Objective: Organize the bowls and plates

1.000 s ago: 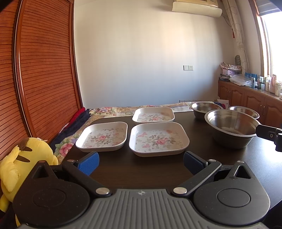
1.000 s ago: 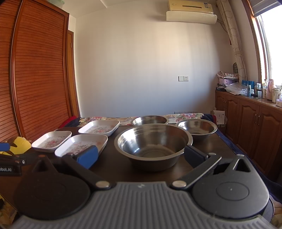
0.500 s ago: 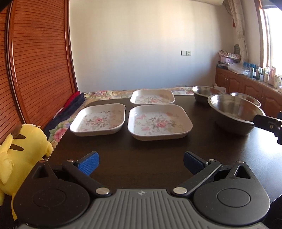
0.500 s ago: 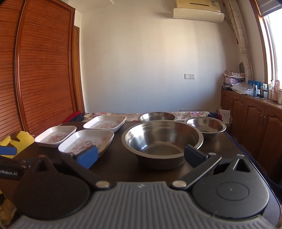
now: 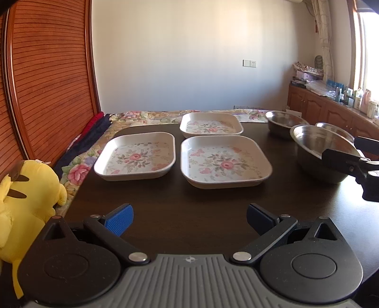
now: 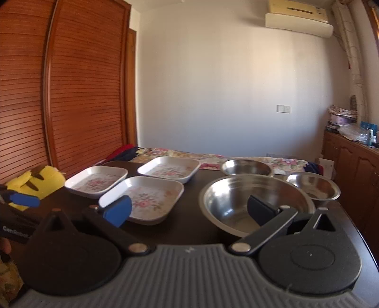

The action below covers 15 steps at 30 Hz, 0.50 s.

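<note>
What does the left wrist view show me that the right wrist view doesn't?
Only the left wrist view: the right gripper at the large steel bowl, bottles on the wooden sideboard. Only the right wrist view: the wall air conditioner, the left gripper by the yellow plush toy. Both: three white floral square plates, three steel bowls, the dark table, open jaws.

3 square plates (image 5: 225,161): white w/ pink-green floral print. Bowls (image 6: 257,203): shiny silver steel. Table (image 5: 189,213): dark brown. Plush toy (image 5: 26,201): yellow w/ brown marks. Cloth (image 6: 213,158) beyond table: multicolour floral. Gripper pads (image 5: 119,219): blue. Louvred doors (image 6: 71,94): reddish-brown.
</note>
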Available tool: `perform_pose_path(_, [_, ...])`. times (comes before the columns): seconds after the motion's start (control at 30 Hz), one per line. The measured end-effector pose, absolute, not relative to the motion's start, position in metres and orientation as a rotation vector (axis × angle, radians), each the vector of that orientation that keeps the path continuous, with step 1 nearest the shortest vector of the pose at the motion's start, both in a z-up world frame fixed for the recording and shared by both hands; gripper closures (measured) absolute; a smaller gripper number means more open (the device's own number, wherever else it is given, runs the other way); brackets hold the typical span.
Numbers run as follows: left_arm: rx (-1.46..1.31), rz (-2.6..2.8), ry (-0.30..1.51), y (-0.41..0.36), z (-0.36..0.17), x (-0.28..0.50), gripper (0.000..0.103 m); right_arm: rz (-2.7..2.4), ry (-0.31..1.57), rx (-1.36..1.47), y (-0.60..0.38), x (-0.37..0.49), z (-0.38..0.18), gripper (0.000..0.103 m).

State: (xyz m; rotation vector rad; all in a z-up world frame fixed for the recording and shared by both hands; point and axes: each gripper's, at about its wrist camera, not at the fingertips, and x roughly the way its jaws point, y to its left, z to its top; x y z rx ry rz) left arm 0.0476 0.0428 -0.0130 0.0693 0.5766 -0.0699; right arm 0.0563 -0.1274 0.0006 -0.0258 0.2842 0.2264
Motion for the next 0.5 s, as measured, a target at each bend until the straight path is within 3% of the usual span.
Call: perform_pose_path(0.5, [0.07, -0.104, 0.559, 0.074, -0.008, 0.095, 0.001, 0.389, 0.389, -0.049, -0.096, 0.103, 0.001, 0.0])
